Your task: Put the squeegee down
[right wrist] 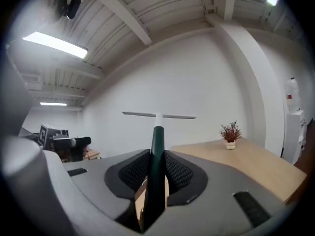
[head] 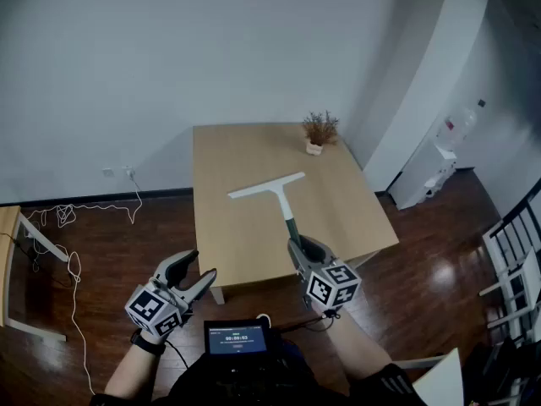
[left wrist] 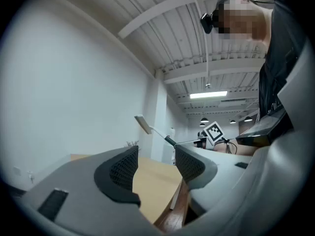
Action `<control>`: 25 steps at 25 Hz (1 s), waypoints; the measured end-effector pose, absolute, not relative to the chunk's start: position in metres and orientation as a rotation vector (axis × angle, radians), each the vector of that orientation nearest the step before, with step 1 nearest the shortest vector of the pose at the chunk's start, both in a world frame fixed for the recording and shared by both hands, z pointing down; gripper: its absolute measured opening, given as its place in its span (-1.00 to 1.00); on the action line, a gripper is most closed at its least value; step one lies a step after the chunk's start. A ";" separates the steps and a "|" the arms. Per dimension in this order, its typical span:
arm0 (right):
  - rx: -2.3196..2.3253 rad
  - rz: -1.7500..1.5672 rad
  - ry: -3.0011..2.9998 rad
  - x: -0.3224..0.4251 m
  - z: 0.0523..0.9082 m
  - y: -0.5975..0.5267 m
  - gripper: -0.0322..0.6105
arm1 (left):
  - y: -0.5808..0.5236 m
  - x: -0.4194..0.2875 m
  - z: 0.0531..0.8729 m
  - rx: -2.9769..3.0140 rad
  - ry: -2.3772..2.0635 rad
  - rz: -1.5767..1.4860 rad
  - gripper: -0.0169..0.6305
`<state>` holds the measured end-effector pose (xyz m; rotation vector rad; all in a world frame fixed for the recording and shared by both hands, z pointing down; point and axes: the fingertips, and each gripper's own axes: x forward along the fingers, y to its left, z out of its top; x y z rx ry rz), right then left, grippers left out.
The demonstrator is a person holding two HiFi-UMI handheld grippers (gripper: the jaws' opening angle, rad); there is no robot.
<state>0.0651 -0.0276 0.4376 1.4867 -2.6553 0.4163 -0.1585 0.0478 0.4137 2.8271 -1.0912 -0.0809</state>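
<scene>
The right hand-held gripper (head: 302, 247) is pinching the dark green handle of the squeegee (head: 272, 189), with both jaws pressed against the handle. The squeegee is held in the air above the bench (head: 237, 235), its white blade at the far end, crosswise to the handle. The left hand-held gripper (head: 199, 271) has its jaws spread with nothing between them and is off the bench's near edge, over the floor (head: 110, 252). A small potted plant (head: 319, 132) stands near the bench's far right corner.
</scene>
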 end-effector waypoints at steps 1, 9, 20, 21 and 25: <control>1.477 0.442 -2.646 0.065 0.446 -0.045 -0.53 | 0.038 -0.157 0.418 2.825 -1.094 -0.069 -0.20; 1.419 0.542 -2.528 0.080 0.526 -0.210 -0.53 | -0.073 -0.119 0.450 2.766 -1.086 0.039 -0.20; 1.260 0.619 -2.313 0.095 0.694 -0.428 -0.53 | -0.270 -0.071 0.536 2.659 -1.125 0.165 -0.20; 1.248 0.622 -2.287 0.095 0.711 -0.440 -0.53 | -0.282 -0.068 0.541 2.648 -1.127 0.175 -0.20; 1.184 0.623 -2.190 0.090 0.775 -0.470 -0.53 | -0.312 -0.060 0.559 2.618 -1.132 0.222 -0.20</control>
